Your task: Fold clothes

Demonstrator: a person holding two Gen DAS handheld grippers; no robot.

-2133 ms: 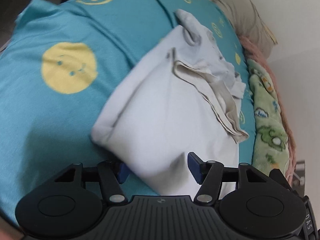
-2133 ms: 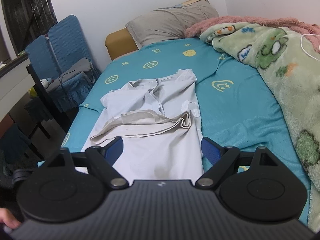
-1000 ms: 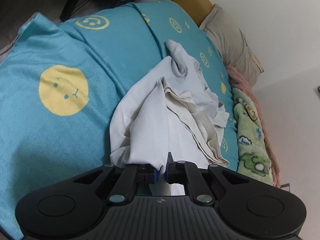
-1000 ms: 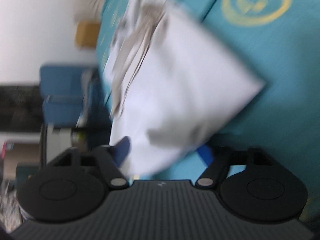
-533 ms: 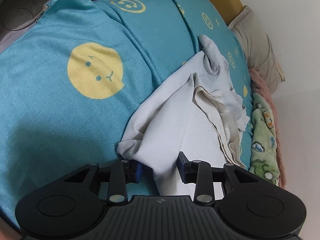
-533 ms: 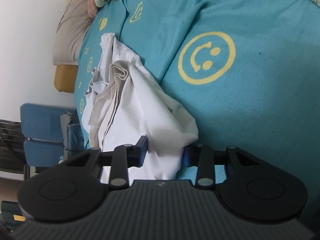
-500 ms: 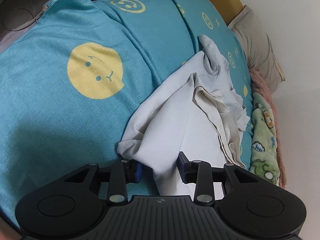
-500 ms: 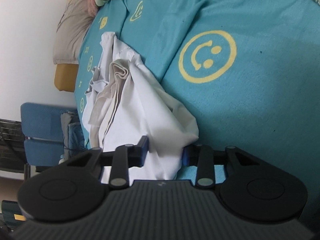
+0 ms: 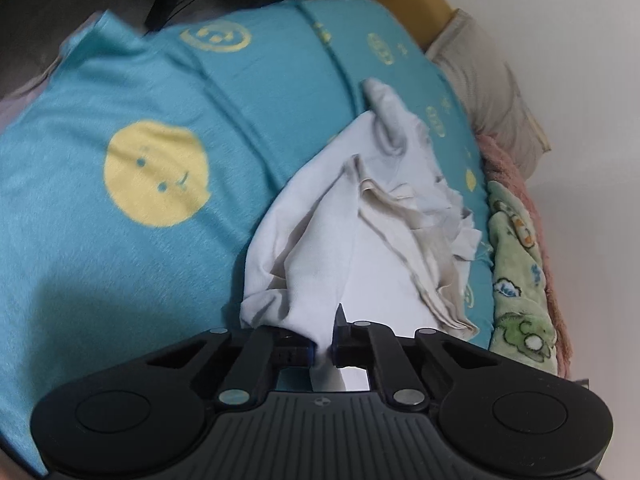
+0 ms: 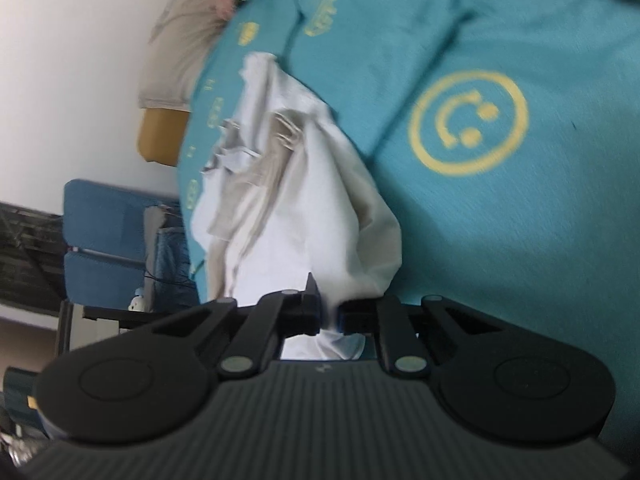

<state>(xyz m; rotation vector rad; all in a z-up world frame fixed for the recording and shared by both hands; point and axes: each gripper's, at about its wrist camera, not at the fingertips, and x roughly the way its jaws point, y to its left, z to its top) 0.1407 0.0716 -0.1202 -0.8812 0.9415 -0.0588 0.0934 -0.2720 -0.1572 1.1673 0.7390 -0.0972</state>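
A pale white-and-beige garment [image 9: 360, 248] lies crumpled lengthwise on the teal smiley-print bedsheet [image 9: 120, 260]. In the left wrist view my left gripper [image 9: 324, 344] has its jaws closing on the near left corner of the hem, and the pads pinch bunched cloth. In the right wrist view the same garment [image 10: 304, 216] runs away from my right gripper [image 10: 329, 312]. Its jaws are closing on the near right corner and white cloth is squeezed between the pads. The fabric rises from the sheet [image 10: 520, 240] toward both grippers. The hem between the two corners is hidden.
A grey pillow [image 9: 492, 92] and a yellow headboard [image 9: 416, 4] are at the far end of the bed. A green cartoon blanket [image 9: 520, 280] over a pink one [image 9: 504, 160] lines the wall side. A blue chair [image 10: 104, 240] stands off the other side.
Both grippers went from part-open around the hem corners to pinched tight on the cloth. The left one had let go briefly and gripped again. The cloth is gathered more at each corner.
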